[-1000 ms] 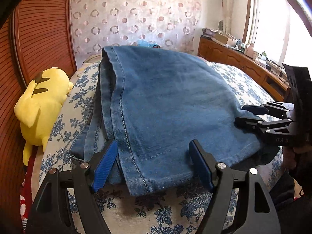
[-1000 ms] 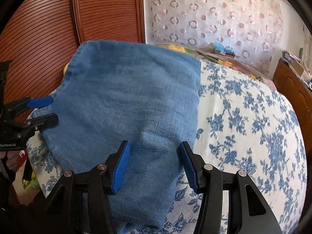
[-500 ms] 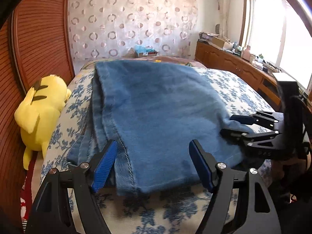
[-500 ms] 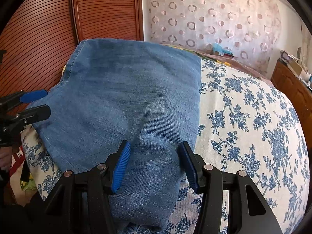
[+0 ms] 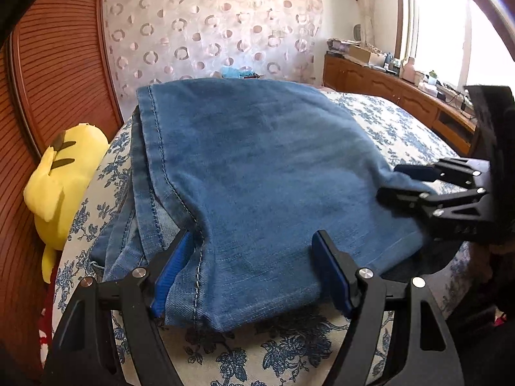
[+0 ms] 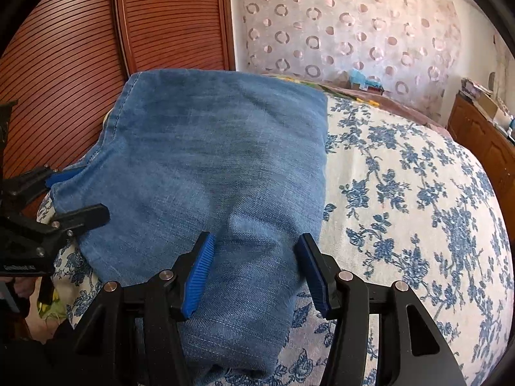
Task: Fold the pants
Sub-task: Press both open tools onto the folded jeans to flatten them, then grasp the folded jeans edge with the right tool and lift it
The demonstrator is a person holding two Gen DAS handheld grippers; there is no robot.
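Jeans (image 5: 257, 173) lie folded into a squat stack on the bed (image 6: 418, 193) near the headboard (image 6: 80, 48), so I judge folding nearly done, my left gripper (image 5: 251, 273) and right gripper (image 6: 254, 270) fingers spread, gripping nothing.

A home bedroom: a bed (image 6: 418, 193) with a flowered cover, a yellow soft toy (image 5: 61, 180), wooden cupboard doors (image 6: 80, 48), a cluttered sideboard (image 5: 396, 93).

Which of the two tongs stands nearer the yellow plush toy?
The left tongs, by the jeans' stitched seam edge; the yellow plush toy lies just beyond. The right tongs work the opposite edge.
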